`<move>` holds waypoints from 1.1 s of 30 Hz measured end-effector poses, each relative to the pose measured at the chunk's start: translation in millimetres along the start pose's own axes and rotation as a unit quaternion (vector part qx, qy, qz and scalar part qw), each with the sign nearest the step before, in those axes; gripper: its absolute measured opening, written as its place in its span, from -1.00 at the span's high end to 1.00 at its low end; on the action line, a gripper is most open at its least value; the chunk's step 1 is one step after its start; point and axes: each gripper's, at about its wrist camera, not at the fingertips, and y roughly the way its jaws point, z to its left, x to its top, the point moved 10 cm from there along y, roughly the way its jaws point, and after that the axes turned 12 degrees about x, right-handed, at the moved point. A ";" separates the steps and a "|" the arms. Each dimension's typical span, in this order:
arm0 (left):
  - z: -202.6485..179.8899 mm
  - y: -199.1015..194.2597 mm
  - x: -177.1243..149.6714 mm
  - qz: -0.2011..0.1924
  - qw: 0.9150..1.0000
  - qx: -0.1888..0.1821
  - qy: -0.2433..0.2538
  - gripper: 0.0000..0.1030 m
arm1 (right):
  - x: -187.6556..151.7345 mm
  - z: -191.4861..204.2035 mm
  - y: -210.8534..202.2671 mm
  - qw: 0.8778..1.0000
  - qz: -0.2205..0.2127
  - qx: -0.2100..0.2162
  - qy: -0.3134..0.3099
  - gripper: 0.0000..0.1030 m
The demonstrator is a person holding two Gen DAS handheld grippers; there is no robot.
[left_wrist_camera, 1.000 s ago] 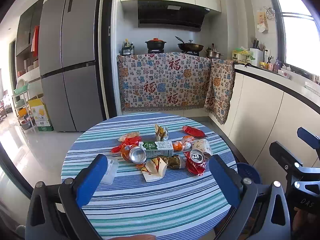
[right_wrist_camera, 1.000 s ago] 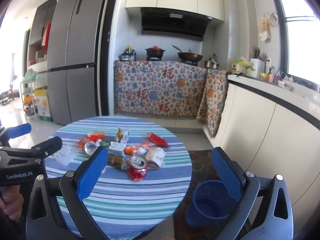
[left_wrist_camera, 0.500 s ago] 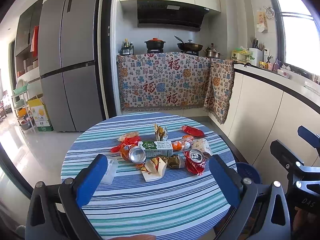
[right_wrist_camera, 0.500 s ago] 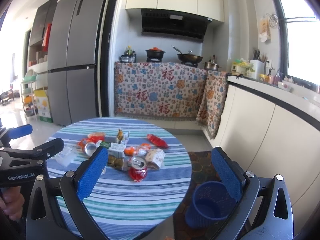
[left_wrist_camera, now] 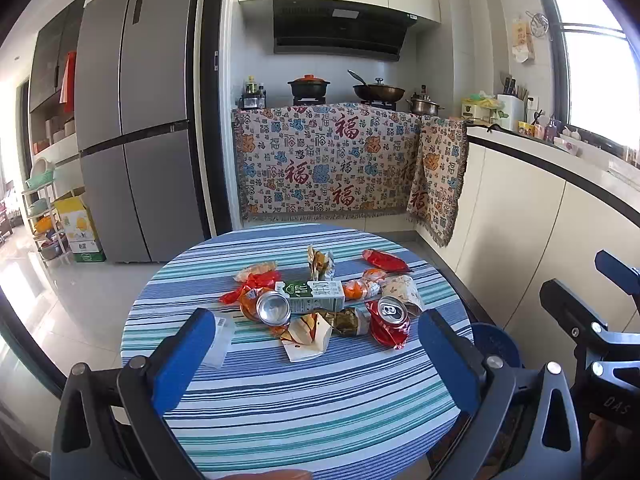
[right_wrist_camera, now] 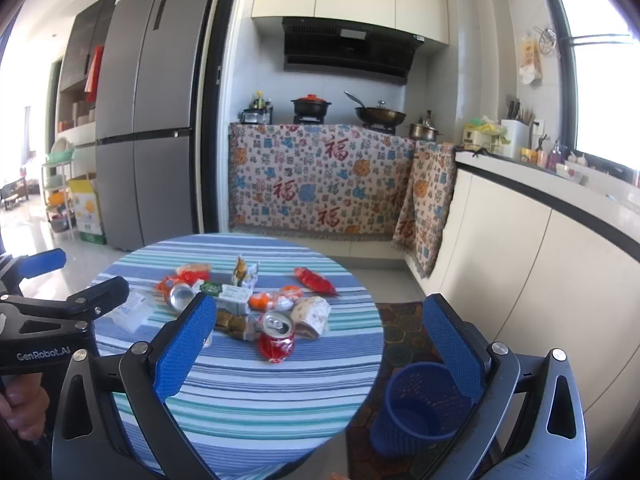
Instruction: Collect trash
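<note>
Left wrist view showed a round bench (left_wrist_camera: 304,396) under a blue-and-green striped cloth, with the trash heaped near its middle. Beside the bench on the floor, at its right, stood a blue mesh basket (right_wrist_camera: 420,408), seen whole only from the right wrist camera. The left gripper (left_wrist_camera: 316,356) hung above the bench's near half, its jaws wide apart and holding nothing; the right gripper (right_wrist_camera: 320,344) was likewise spread and empty, between bench edge and basket. In the heap lay a green-and-white carton (left_wrist_camera: 316,295) on its side, touching a silver can (left_wrist_camera: 273,308) at its left. A crushed red can (left_wrist_camera: 390,320) lay to the right, just beside a pale printed wrapper (left_wrist_camera: 402,288). A red packet (left_wrist_camera: 384,260) sat apart toward the far edge. A small clear wrapper (left_wrist_camera: 221,340), possibly plastic, lay alone at the left, partly hidden by a blue pad.
</note>
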 end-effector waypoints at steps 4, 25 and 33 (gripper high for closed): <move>-1.2 -1.0 -0.7 0.001 1.000 -0.001 0.000 -1.00 | -0.2 -0.1 0.1 1.000 0.000 0.000 0.000 -0.99; -3.0 -2.1 -1.0 0.001 1.000 -0.002 0.001 -1.00 | 0.0 -0.7 0.3 1.000 -0.002 0.000 -0.002 -0.99; -5.8 -3.5 -1.7 0.002 1.000 -0.001 0.001 -1.00 | 0.7 -0.9 0.8 1.000 -0.001 0.000 -0.002 -0.99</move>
